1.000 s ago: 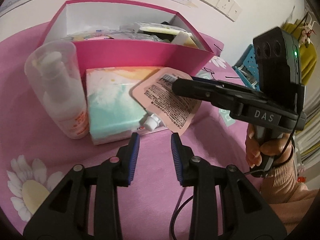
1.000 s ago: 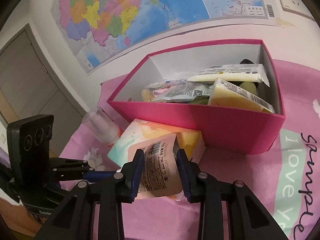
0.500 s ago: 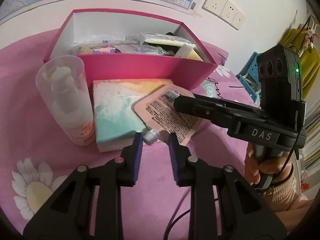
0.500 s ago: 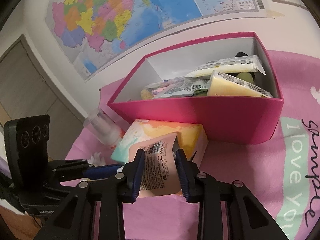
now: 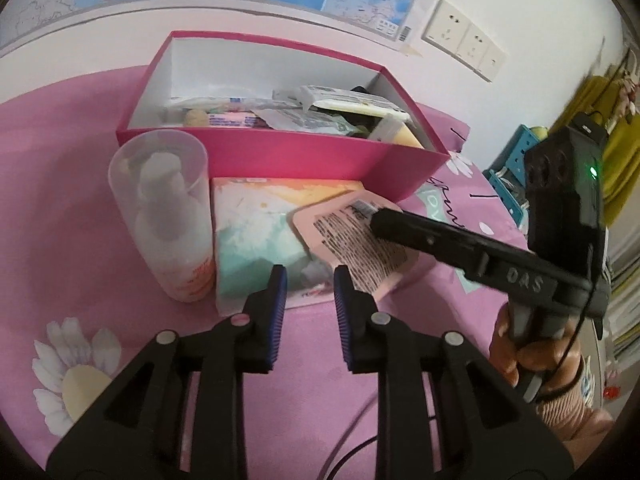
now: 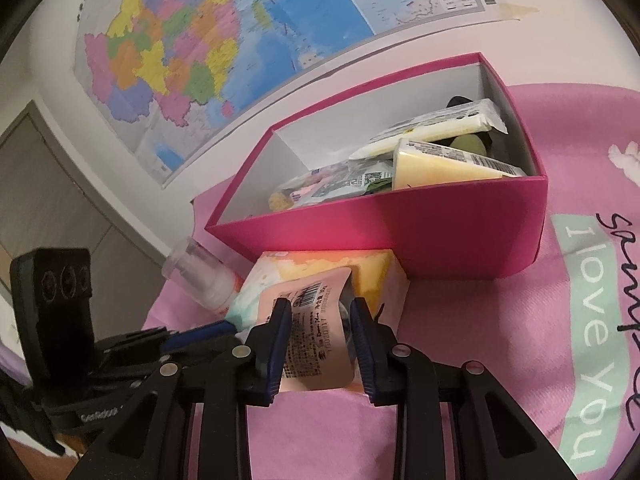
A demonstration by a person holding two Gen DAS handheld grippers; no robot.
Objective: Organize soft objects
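The pink pouch lies tilted on the tissue pack (in front of the pink box), pinched between the right tongs. The left tongs have closed narrow around its white spout.

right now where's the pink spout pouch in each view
Left wrist: pink spout pouch sits right of centre, lying on the tissue pack, just beyond the claw tips.
Right wrist: pouch is at bottom centre, between the right claw's pads.
Shared landmark: the magenta box, behind the pouch in both.
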